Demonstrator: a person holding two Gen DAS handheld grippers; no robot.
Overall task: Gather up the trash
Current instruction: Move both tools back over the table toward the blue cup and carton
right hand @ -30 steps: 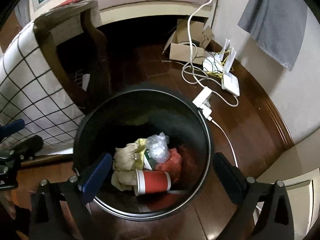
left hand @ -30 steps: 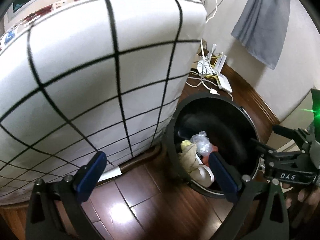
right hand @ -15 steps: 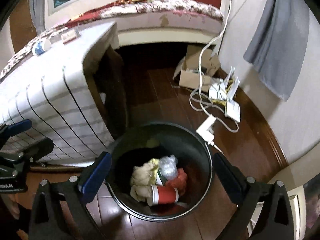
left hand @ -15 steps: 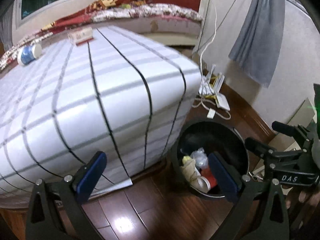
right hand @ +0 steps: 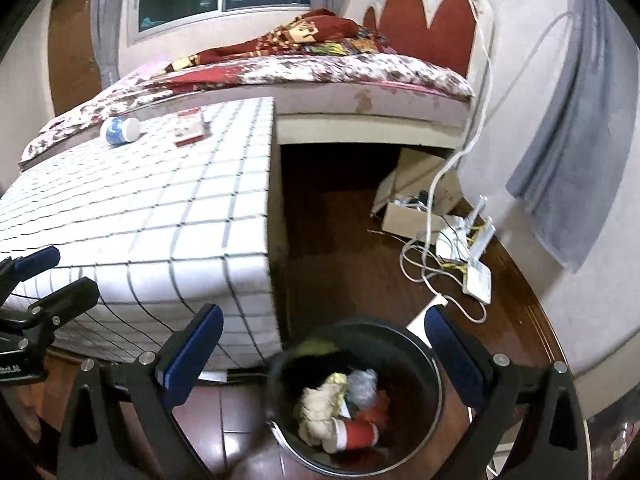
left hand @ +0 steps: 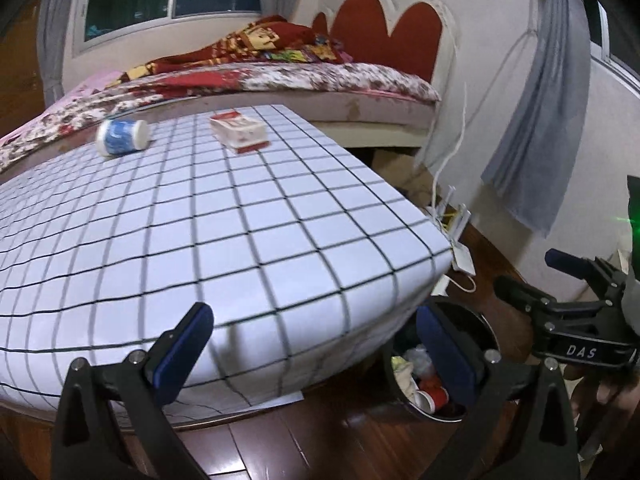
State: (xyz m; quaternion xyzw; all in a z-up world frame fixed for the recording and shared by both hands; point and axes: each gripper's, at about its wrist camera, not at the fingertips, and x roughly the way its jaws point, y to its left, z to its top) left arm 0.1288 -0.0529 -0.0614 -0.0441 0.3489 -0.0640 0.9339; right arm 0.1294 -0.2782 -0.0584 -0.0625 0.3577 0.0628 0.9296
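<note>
A black round bin stands on the floor beside the table, holding a red cup, crumpled paper and a clear wrapper. The bin also shows low right in the left wrist view. On the checked tablecloth lie a blue-and-white bottle on its side and a red-and-white carton; the bottle and carton sit far back. My left gripper is open and empty above the table's near edge. My right gripper is open and empty above the bin.
A bed with a floral cover runs behind the table. Cables, a white router and a cardboard box lie on the wood floor at right. A grey curtain hangs on the right wall.
Both grippers have risen well above the bin and tilted up, so the table top with the bottle and carton has come into view. Both stay open and empty.
</note>
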